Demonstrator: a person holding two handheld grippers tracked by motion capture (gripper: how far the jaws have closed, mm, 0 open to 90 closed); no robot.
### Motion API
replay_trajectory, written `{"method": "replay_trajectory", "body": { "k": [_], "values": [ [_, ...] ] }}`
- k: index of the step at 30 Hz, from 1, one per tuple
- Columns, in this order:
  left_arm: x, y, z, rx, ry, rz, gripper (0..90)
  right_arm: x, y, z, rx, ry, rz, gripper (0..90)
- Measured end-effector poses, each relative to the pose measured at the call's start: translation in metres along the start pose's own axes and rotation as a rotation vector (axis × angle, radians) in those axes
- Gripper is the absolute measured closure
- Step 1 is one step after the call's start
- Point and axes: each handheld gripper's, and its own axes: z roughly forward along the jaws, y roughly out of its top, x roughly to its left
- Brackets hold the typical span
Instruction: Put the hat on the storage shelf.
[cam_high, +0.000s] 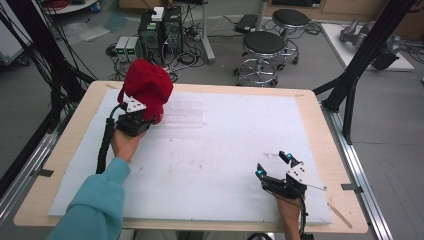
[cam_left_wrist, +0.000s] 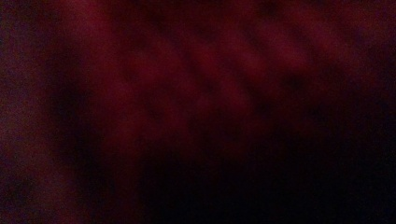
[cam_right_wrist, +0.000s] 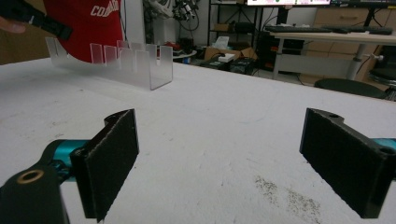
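A clear plastic rack (cam_high: 184, 114) with upright dividers sits on the white mat (cam_high: 225, 160), and everything else is best placed against it. Just left of the rack, the left gripper (cam_high: 134, 120) is lifted off the mat with a red cap (cam_high: 147, 87) draped over its front end, the cap hanging close beside the rack's left end. Its own camera sees nothing but dark red cloth (cam_left_wrist: 196, 93), so whether its jaws are apart or closed on the cap I cannot tell. Well to the right of the rack and nearer the person, the right gripper (cam_high: 274, 165) rests low over the mat with its jaws spread wide and nothing between them (cam_right_wrist: 219, 163).

The risks — as I judge them — come from the blind left side. With the cloth covering the lens, the hand could swing the cap into the light rack and shove or tip it. If the cap is merely draped rather than pinched, a quick move could let it slide off.
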Motion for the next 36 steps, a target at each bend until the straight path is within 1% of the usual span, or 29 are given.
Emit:
{"method": "replay_trajectory", "body": {
  "k": [4, 6, 8, 10, 11, 12, 13, 14, 15, 16, 18, 19, 20, 21, 22, 23, 24, 25, 26, 27, 28, 29, 31, 34, 35, 36],
  "values": [
    [-0.001, -0.005, -0.001, -0.009, -0.004, -0.001, 84.2, 0.000, 0.000, 0.000, -0.003, -0.002, 0.004, 10.7],
    [-0.002, -0.005, 0.000, -0.014, -0.004, -0.014, 83.9, 0.000, 0.000, 0.000, -0.002, -0.004, 0.011, 10.7],
    [-0.002, -0.005, 0.000, -0.015, -0.012, -0.023, 83.0, -0.001, 0.000, 0.000, -0.011, -0.009, 0.000, 10.7],
    [-0.002, -0.005, 0.000, -0.008, -0.014, -0.019, 81.8, 0.000, 0.000, -0.001, -0.008, -0.007, 0.004, 10.7],
    [-0.002, -0.005, 0.000, -0.004, -0.017, -0.028, 79.5, 0.000, 0.000, -0.001, -0.007, -0.006, 0.008, 10.7],
    [-0.002, -0.006, 0.000, 0.005, -0.031, -0.041, 76.2, 0.000, 0.000, -0.001, -0.009, -0.006, 0.003, 10.7],
    [-0.002, -0.006, 0.000, 0.015, -0.035, -0.044, 73.9, -0.001, 0.000, 0.000, -0.011, -0.007, 0.002, 10.7],
    [-0.002, -0.006, 0.000, 0.021, -0.031, -0.044, 71.7, -0.001, 0.000, -0.001, -0.008, -0.006, 0.011, 10.7],
    [-0.001, -0.006, 0.000, 0.020, -0.029, -0.042, 66.6, -0.001, 0.000, -0.001, -0.010, -0.008, 0.017, 10.7],
    [-0.001, -0.006, -0.001, 0.017, -0.029, -0.047, 66.6, -0.001, 0.000, -0.001, -0.010, -0.008, 0.017, 10.7],
    [0.000, -0.005, -0.003, 0.001, -0.026, -0.057, 63.0, -0.002, -0.001, -0.001, -0.014, -0.011, 0.017, 10.7],
    [0.000, -0.005, -0.003, -0.002, -0.031, -0.060, 60.5, -0.002, -0.001, -0.001, -0.014, -0.010, 0.018, 10.7],
    [0.000, -0.005, -0.004, 0.001, -0.034, -0.056, 56.4, -0.002, -0.001, -0.001, -0.015, -0.009, 0.019, 10.7],
    [0.000, -0.005, -0.004, 0.012, -0.027, -0.059, 46.2, -0.002, -0.001, -0.001, -0.016, -0.009, 0.018, 10.7],
    [0.000, -0.005, -0.004, 0.018, -0.015, -0.066, 46.2, -0.002, -0.001, -0.001, -0.015, -0.007, 0.018, 10.7],
    [0.001, -0.006, -0.004, 0.029, -0.009, -0.070, 30.3, -0.002, -0.001, -0.001, -0.015, -0.005, 0.016, 10.7],
    [0.001, -0.006, -0.004, 0.040, -0.004, -0.077, 30.3, -0.002, -0.001, -0.001, -0.015, -0.005, 0.016, 10.7],
    [0.002, -0.007, -0.004, 0.047, -0.008, -0.069, 26.7, -0.002, -0.001, -0.001, -0.016, -0.007, 0.012, 10.7],
    [0.002, -0.007, -0.005, 0.049, -0.017, -0.059, 26.3, -0.002, -0.001, -0.001, -0.016, -0.005, 0.013, 10.7],
    [0.002, -0.007, -0.005, 0.049, -0.018, -0.049, 23.7, -0.002, -0.001, -0.002, -0.015, -0.003, 0.020, 10.7],
    [0.001, -0.007, -0.006, 0.044, -0.019, -0.045, 23.7, -0.002, -0.001, -0.002, -0.015, -0.003, 0.020, 10.7],
    [0.000, -0.008, -0.007, 0.029, -0.027, -0.047, 21.2, -0.002, -0.001, -0.002, -0.015, -0.003, 0.021, 10.7],
    [0.000, -0.012, -0.008, 0.005, -0.050, -0.061, 21.0, -0.002, -0.001, -0.002, -0.015, -0.003, 0.021, 10.7],
    [0.001, -0.017, -0.009, 0.009, -0.052, -0.058, 15.8, -0.002, -0.001, -0.002, -0.015, -0.003, 0.022, 10.7],
    [0.002, -0.019, -0.009, 0.003, -0.057, -0.059, 12.9, -0.002, -0.001, -0.001, -0.017, -0.003, 0.019, 10.7],
    [0.002, -0.020, -0.010, -0.006, -0.062, -0.065, 12.9, -0.002, -0.001, -0.001, -0.017, -0.003, 0.019, 10.7]
  ]
}}
